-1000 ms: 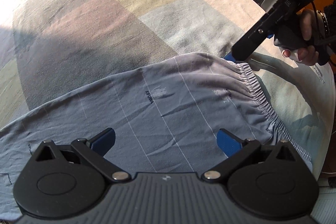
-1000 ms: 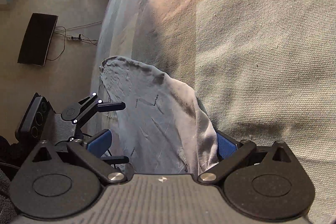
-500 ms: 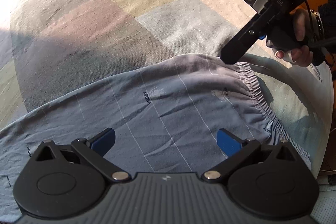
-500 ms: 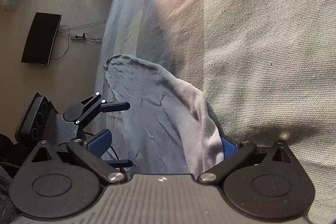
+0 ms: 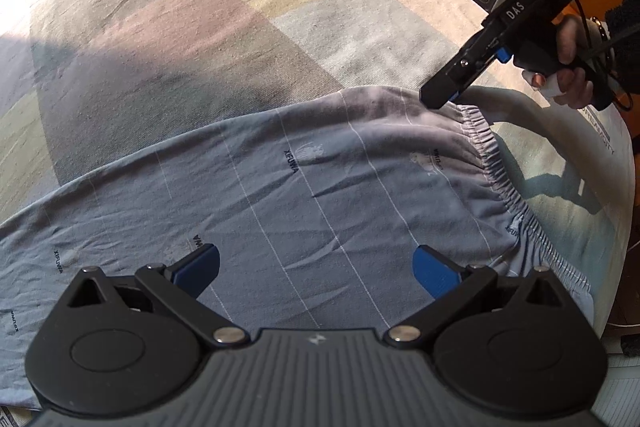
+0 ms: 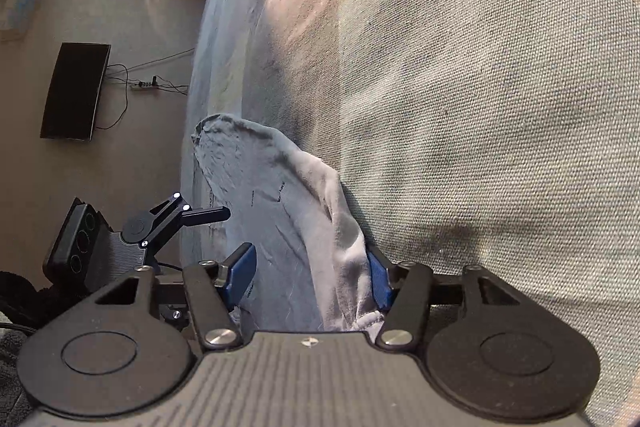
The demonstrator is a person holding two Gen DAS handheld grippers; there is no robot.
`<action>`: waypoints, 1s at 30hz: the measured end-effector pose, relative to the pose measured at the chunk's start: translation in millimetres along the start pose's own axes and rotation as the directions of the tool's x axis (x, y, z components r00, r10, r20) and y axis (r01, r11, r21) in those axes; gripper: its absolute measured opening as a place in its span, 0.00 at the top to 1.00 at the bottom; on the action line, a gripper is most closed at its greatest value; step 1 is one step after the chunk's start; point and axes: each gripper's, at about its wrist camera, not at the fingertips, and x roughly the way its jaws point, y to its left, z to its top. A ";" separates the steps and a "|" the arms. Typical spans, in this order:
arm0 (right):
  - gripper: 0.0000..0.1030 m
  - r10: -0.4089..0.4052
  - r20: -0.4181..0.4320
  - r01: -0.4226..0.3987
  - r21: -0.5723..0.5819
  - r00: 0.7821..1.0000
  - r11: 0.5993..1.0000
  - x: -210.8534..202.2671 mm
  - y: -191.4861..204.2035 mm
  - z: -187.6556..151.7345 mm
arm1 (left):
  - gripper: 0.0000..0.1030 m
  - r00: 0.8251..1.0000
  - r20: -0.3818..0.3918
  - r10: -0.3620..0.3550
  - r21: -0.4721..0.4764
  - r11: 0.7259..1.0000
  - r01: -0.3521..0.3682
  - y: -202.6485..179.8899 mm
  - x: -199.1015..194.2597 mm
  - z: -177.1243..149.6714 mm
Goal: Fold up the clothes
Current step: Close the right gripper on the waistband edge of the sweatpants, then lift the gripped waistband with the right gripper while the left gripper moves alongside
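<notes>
While spread wide over the grey shorts (image 5: 320,195), left gripper (image 5: 316,267); right gripper (image 5: 440,99) at 2 o'clock, fingers apart around the waistband (image 5: 492,155).

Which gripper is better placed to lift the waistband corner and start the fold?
Right. The right gripper already has the pyjama trousers' waistband corner between its jaws; the left gripper hovers open over flat fabric.

1. Grey-blue cotton shorts (image 5: 320,195) with thin white pinstripes, small dark printed lettering and a gathered elastic waistband (image 5: 496,163).
2. They lie spread flat and lightly creased on the bed.
3. The waistband's far corner is lifted and bunched (image 6: 344,239).
</notes>
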 end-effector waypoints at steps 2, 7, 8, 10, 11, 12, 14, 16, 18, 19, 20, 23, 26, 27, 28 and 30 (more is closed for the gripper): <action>0.28 -0.006 -0.024 0.006 0.008 1.000 1.000 -2.5 0.2 -4.6 | 0.01 1.000 0.004 0.006 0.005 1.000 -0.006 0.6 -2.2 -0.3; 0.29 -0.022 -0.046 0.024 0.030 0.999 0.999 -9.9 0.1 -17.9 | 0.01 1.000 0.013 0.002 -0.028 1.000 -0.001 5.8 -2.4 -1.3; 0.28 -0.026 -0.038 0.027 0.028 0.999 0.999 -7.8 1.4 -17.9 | 0.01 1.000 0.012 0.000 -0.035 0.999 0.001 6.4 -1.4 -1.4; 0.26 -0.024 -0.029 0.024 0.015 0.999 1.000 -1.5 5.5 -14.9 | 0.01 1.000 0.009 -0.005 -0.043 0.999 0.005 5.4 0.6 -1.5; 0.25 -0.019 -0.025 0.019 0.005 1.000 1.000 2.7 7.9 -12.2 | 0.01 1.000 0.007 -0.007 -0.042 0.999 0.007 4.3 1.2 -1.3; 0.25 -0.009 -0.019 0.009 -0.002 1.000 1.000 7.9 10.1 -9.1 | 0.01 1.000 0.006 -0.010 -0.038 0.999 0.010 2.6 1.2 -0.9; 0.25 0.002 -0.010 -0.002 -0.019 1.000 1.000 14.7 13.8 -5.1 | 0.01 1.000 0.005 -0.017 -0.027 1.000 0.017 -0.9 0.7 0.1; 0.26 0.001 -0.002 -0.001 -0.034 1.000 0.999 16.2 15.5 -5.6 | 0.01 1.000 0.006 -0.021 -0.016 1.000 0.021 -3.0 -0.1 0.7; 0.33 0.000 0.025 0.001 -0.036 1.000 0.999 12.5 12.6 -9.7 | 0.01 1.000 0.007 -0.020 -0.014 1.000 0.020 -3.2 0.2 1.2; 0.36 -0.002 0.039 0.003 -0.029 0.999 1.000 11.2 10.4 -10.9 | 0.01 1.000 0.007 -0.017 -0.019 1.000 0.017 -2.7 0.8 1.4; 0.40 -0.005 0.053 0.006 -0.022 0.999 1.000 9.9 8.2 -12.0 | 0.01 1.000 0.008 -0.013 -0.024 1.000 0.014 -2.3 1.3 1.7; 0.52 -0.013 0.095 0.014 -0.003 0.995 1.000 6.2 1.8 -15.5 | 0.01 1.000 0.008 -0.014 -0.044 0.999 0.014 -0.9 3.3 1.7; 0.64 -0.032 0.130 0.030 0.011 0.991 0.999 6.4 -0.8 -19.6 | 0.01 1.000 0.001 -0.018 -0.052 0.999 0.018 -1.5 6.8 0.5; 0.66 -0.041 0.142 0.040 0.010 0.989 0.999 7.4 0.0 -21.2 | 0.01 1.000 -0.004 -0.016 -0.049 0.999 0.015 -2.5 8.5 0.2; 0.67 -0.051 0.154 0.050 0.010 0.987 0.999 8.4 0.8 -22.9 | 0.01 1.000 -0.010 -0.014 -0.046 0.999 0.013 -3.6 10.2 0.0; 0.79 -0.072 0.177 0.071 0.010 0.982 0.997 10.5 2.7 -26.1 | 0.01 1.000 -0.018 -0.015 -0.039 0.999 0.014 -5.6 11.9 -0.2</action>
